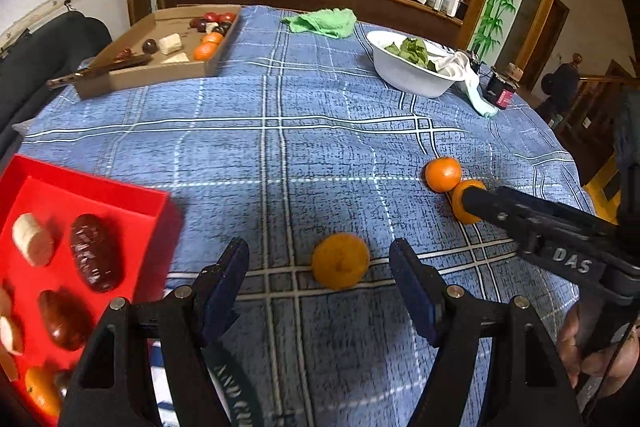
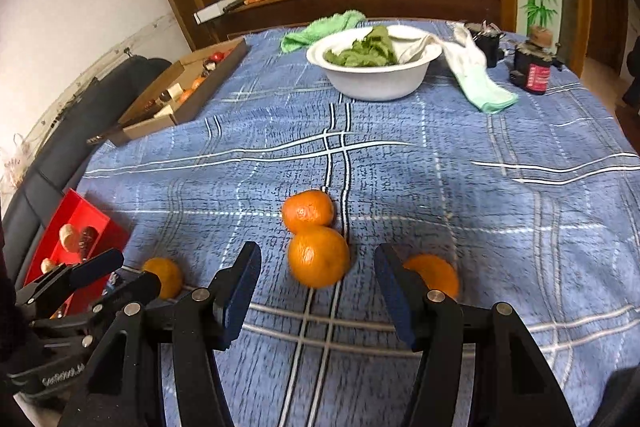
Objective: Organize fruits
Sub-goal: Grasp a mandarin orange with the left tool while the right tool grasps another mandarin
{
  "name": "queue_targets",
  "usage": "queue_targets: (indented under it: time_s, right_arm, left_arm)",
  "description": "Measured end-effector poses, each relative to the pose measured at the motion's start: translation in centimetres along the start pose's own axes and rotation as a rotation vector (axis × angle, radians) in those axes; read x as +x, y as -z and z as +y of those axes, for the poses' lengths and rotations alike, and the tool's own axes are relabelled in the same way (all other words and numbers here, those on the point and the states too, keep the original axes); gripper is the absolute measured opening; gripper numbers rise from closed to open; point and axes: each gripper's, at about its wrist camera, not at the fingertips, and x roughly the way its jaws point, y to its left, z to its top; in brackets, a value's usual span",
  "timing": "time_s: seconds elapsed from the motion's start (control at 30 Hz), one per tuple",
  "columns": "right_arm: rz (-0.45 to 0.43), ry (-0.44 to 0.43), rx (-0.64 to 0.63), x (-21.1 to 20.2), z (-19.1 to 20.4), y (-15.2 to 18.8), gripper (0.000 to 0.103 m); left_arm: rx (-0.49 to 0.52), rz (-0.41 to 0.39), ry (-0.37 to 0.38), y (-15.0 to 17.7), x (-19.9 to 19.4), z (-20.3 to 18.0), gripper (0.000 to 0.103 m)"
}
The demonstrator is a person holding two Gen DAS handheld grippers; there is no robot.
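Observation:
In the left wrist view my left gripper (image 1: 318, 273) is open, a lone mandarin (image 1: 340, 261) lying on the cloth between its fingers. A red tray (image 1: 92, 193) at the left holds dates (image 1: 95, 251), pale pieces and an orange. My right gripper (image 2: 318, 273) is open, with a mandarin (image 2: 319, 256) between its fingers, touching a second one (image 2: 307, 210) behind it. A third (image 2: 434, 274) lies by its right finger. The left gripper's mandarin (image 2: 166, 277) shows at the left, and the red tray (image 2: 78, 215) too.
A blue plaid cloth (image 1: 280, 131) covers the table. A cardboard box (image 1: 160, 67) with more fruit stands at the back left. A white bowl of greens (image 1: 408, 67), a green cloth (image 1: 324, 21) and a dark jar (image 1: 500, 89) stand at the back right.

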Motion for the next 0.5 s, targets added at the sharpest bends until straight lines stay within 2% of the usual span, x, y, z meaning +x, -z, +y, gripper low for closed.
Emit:
queue_targets:
  time_s: [0.17,0.27,0.5]
  right_arm:
    - [0.012,0.009,-0.033,1.5,0.4,-0.2,0.063]
    - [0.009,0.021,-0.06,1.9,0.8,0.0,0.063]
    - [0.021,0.042,-0.106,2.5,1.5,0.3,0.063]
  left_arm:
    - [0.005,0.008,0.009,-0.1,1.2,-0.1,0.071]
    - [0.01,0.019,0.015,0.1,1.9,-0.1,0.063]
    - [0.011,0.007,0.035,0.2,2.1,0.0,0.063]
